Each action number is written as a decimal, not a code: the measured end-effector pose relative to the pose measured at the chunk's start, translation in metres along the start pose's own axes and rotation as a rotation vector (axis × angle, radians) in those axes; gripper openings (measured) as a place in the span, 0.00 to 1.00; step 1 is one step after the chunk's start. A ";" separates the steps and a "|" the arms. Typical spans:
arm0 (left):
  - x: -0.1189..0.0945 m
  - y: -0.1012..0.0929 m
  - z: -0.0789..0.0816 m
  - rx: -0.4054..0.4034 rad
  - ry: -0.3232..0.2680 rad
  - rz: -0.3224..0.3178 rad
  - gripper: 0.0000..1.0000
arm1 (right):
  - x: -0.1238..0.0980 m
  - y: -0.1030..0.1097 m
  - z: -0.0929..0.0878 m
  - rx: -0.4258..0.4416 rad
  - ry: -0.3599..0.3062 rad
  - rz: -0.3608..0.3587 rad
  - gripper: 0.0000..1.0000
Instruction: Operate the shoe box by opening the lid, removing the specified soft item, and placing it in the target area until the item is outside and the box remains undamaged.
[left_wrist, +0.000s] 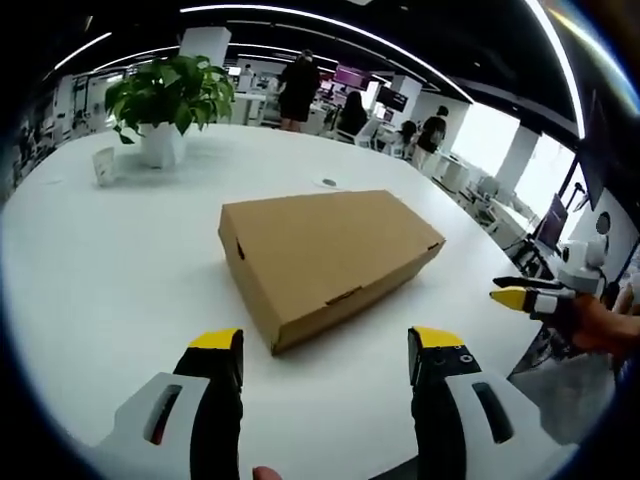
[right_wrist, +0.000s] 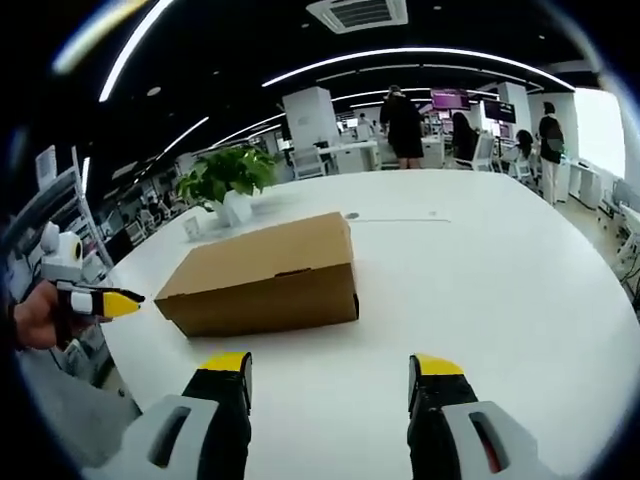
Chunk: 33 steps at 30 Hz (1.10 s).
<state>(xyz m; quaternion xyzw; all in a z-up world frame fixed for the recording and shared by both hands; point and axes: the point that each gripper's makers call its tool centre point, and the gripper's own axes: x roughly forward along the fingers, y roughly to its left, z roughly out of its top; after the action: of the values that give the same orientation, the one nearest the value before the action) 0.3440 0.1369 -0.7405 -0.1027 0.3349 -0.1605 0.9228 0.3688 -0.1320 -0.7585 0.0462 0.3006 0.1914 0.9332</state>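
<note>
Centrally, the closed shoe box (left_wrist: 325, 260) lies on the white desk (left_wrist: 100, 270); left tongs (left_wrist: 327, 350) and right tongs (right_wrist: 330, 375) gape, empty.

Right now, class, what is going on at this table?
A person holds a gripper in each hand over a white table. The left gripper and right gripper are both open, holding nothing. The shoe box lies between them with its lid shut, untouched. A potted plant stands behind it. People stand in the office beyond.

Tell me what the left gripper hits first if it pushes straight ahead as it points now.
Most likely the closed shoe box: its near corner lies just ahead of the open left gripper, though depth is uncertain.
</note>
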 end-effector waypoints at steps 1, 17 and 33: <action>0.003 0.001 0.000 0.004 0.004 0.000 0.69 | 0.003 0.000 0.002 -0.003 0.000 0.002 0.61; 0.043 0.010 0.009 -0.006 0.021 0.004 0.66 | 0.068 0.008 0.042 -0.007 -0.004 0.080 0.60; 0.056 0.021 0.005 0.023 0.047 0.020 0.59 | 0.097 0.013 0.048 -0.003 0.006 0.111 0.45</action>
<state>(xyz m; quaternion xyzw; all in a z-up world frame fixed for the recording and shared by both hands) 0.3928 0.1363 -0.7758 -0.0850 0.3556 -0.1576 0.9173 0.4648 -0.0817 -0.7691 0.0609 0.3001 0.2435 0.9203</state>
